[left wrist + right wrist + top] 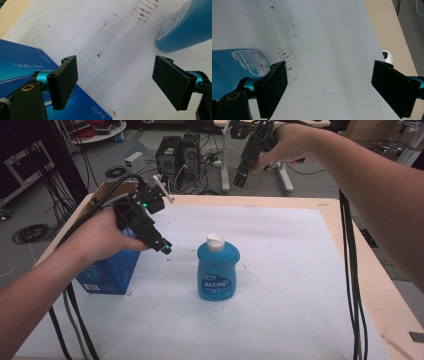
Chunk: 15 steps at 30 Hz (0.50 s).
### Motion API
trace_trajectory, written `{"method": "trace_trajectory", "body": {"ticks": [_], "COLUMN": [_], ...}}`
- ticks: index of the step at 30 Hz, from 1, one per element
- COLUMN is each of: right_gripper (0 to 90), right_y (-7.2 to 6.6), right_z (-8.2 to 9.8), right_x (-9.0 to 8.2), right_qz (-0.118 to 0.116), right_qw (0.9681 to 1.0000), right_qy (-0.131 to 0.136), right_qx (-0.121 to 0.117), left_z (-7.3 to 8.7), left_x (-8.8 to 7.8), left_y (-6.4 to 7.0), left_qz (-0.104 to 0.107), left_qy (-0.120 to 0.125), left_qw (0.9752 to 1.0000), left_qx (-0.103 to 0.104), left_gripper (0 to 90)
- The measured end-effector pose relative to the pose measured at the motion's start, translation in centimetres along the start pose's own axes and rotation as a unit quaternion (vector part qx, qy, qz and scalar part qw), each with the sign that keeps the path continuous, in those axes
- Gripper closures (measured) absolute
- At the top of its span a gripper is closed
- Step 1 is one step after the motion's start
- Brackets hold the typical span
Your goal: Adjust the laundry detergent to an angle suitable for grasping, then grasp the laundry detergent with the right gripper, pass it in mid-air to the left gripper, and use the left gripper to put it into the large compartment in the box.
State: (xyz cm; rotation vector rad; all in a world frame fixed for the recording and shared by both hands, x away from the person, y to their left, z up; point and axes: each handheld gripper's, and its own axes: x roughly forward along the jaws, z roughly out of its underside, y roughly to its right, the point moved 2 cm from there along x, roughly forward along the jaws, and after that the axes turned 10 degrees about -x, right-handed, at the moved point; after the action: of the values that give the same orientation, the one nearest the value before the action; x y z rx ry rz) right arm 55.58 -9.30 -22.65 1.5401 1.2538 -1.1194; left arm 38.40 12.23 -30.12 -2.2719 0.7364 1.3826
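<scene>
Left gripper [166, 247]: jaws wide apart, nothing held, left of centre, above box [112, 270]. Right gripper [240, 180]: jaws wide apart, empty, top centre. Bottle [217, 272]: upright, frame centre, on table [300, 270].

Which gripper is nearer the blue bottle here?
Left. The left gripper hovers just beside the blue bottle, jaws open and empty. The right gripper is held high beyond the table's far edge.

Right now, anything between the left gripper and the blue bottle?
Nothing visible. The left gripper, jaws open and empty, hovers beside the blue bottle; bare white table cover lies between. The blue box sits behind it.
</scene>
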Motion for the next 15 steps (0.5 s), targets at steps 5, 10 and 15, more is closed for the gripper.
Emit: {"method": "trace_trajectory", "body": {"ticks": [5, 10, 15], "right_gripper": [13.1, 13.0, 13.0], "right_y": [-0.3, -0.6, -0.6], "right_z": [-0.1, 0.1, 0.9], "right_x": [-0.3, -0.7, -1.8], "right_qz": [0.001, 0.002, -0.003], "right_qw": [1.0, 0.9998, 0.9991], "right_qy": [0.004, 0.011, 0.039], "right_qx": [-0.008, -0.014, -0.019], "left_z": [-0.3, -0.6, -0.8], "left_x": [-0.1, 0.0, 0.0], "left_y": [0.3, 0.2, -0.4], "left_qz": [0.005, 0.011, 0.01], "left_qy": [0.002, 0.0, -0.007], "left_qw": [0.9999, 0.9998, 0.9997], "left_qx": [0.011, 0.018, 0.021], "left_gripper": [20.7, 20.7, 20.7]}}
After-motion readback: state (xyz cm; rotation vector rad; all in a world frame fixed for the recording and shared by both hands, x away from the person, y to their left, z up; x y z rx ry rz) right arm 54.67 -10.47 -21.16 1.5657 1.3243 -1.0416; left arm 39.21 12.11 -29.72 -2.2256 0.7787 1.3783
